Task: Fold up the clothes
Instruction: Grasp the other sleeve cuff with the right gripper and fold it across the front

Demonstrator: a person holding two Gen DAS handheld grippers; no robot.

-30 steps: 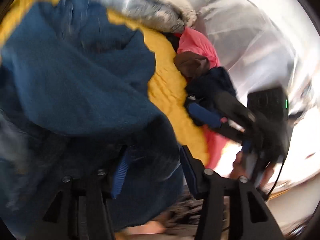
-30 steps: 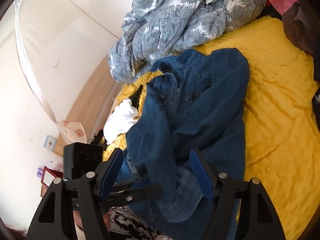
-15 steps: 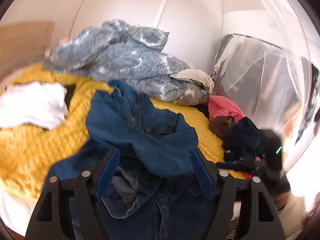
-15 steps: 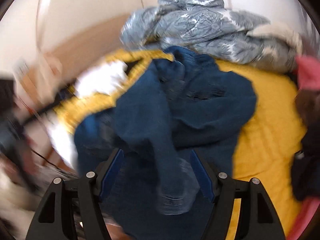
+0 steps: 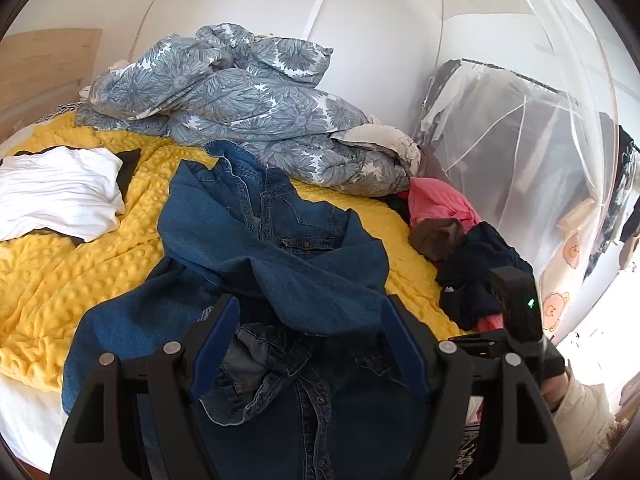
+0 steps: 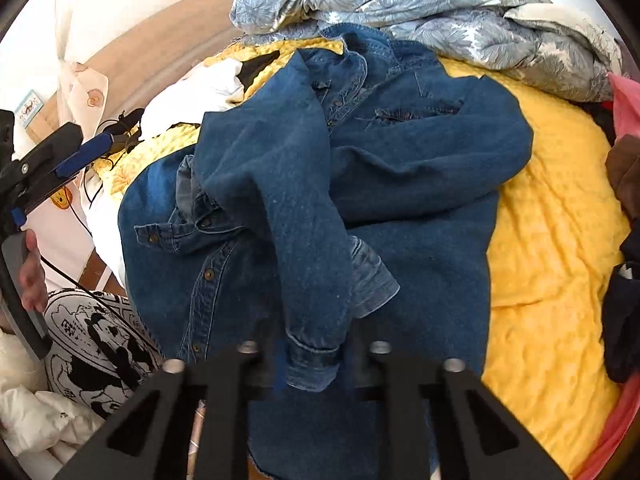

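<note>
- The denim shirt [image 6: 400,184] lies crumpled on the yellow blanket [image 6: 560,248] of the bed, front buttons up, one sleeve thrown across its body toward the near edge.
- The sleeve cuff [image 6: 312,360] sits between the fingers of the right hand-held gripper [image 6: 314,354], whose jaws are closing on it; a second ago those jaws stood wide above the shirt with nothing in them.
- The left hand-held gripper [image 5: 308,344] is released, its blue pads spread over the shirt's lower front and touching nothing. A second ago it was buried close in blurred denim; since then it has drawn back and now takes in the whole bed.
- Only the left wrist view shows the clear plastic cover [image 5: 512,152] over hanging clothes at the right, and the pink garment [image 5: 436,204], brown garment [image 5: 436,236] and dark navy garment [image 5: 476,272] piled together at the bed's far side.
- Only the right wrist view shows the pinched cuff, a hand [image 6: 30,272] on the left tool's handle, and black-and-white printed fabric [image 6: 96,332] below it.
- Both views show the grey floral duvet [image 5: 240,100] heaped behind the shirt and a white folded garment [image 5: 60,192] to its left.
</note>
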